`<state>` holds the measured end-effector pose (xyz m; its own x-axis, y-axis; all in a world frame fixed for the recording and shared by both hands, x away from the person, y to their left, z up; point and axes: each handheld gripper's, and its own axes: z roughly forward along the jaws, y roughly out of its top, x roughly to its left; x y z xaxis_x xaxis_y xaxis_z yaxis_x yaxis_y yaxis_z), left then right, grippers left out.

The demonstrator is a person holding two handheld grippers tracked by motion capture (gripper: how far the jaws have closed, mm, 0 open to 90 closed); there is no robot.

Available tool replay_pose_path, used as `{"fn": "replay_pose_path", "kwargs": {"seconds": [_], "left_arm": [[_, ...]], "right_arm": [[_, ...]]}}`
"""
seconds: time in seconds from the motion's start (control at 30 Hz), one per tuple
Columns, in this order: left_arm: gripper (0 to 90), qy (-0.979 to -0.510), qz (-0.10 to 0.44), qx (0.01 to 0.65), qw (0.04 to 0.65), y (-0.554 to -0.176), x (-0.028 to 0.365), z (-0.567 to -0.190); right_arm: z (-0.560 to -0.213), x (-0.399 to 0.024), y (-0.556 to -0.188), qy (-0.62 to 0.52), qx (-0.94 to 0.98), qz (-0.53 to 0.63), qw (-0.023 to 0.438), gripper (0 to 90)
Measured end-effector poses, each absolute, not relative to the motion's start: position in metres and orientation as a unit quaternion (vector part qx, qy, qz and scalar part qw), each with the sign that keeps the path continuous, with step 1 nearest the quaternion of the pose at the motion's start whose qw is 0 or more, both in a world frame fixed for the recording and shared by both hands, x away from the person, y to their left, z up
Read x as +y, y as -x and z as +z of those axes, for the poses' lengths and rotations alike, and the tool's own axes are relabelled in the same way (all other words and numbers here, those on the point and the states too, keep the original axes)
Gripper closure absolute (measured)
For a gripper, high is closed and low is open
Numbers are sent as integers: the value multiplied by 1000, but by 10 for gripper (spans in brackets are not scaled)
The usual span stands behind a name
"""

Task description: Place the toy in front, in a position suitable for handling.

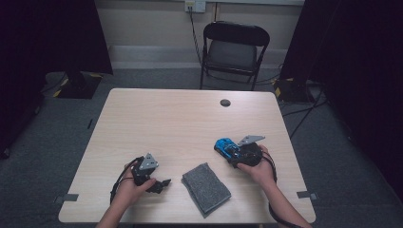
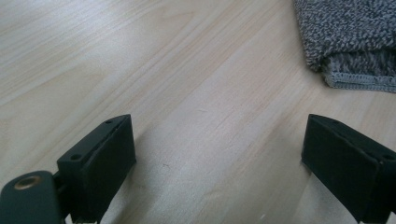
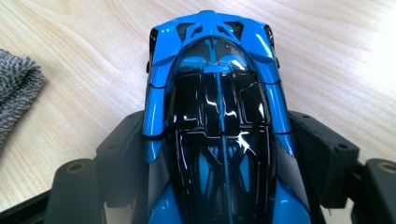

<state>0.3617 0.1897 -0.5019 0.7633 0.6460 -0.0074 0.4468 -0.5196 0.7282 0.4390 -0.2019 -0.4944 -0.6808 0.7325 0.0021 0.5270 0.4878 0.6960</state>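
A glossy blue and black toy car [image 1: 224,145] rests on the light wood table [image 1: 166,118] at the right. My right gripper [image 1: 229,151] reaches it from the near side. In the right gripper view the car [image 3: 219,70] lies lengthwise between the two black jaws, which sit against its sides; the right gripper [image 3: 217,140] is shut on it. A folded grey cloth [image 1: 206,188] lies near the front edge in the middle. My left gripper [image 1: 162,184] stands open just left of the cloth, its jaws wide apart over bare wood [image 2: 217,154] with the cloth's corner [image 2: 350,42] ahead to the right.
A black folding chair [image 1: 235,47] stands behind the table's far edge. A round cable hole [image 1: 225,102] sits in the tabletop at the far right. Dark curtains hang at both sides, and cables run across the grey floor.
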Motion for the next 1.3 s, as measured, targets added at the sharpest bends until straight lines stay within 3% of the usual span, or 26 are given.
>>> {"fn": "replay_pose_path", "kwargs": {"seconds": [1.3], "left_arm": [[91,-861,133,317,374,-362,190,-502]], "right_arm": [[-479,-205,-444,-394,841,349,128,259]]}}
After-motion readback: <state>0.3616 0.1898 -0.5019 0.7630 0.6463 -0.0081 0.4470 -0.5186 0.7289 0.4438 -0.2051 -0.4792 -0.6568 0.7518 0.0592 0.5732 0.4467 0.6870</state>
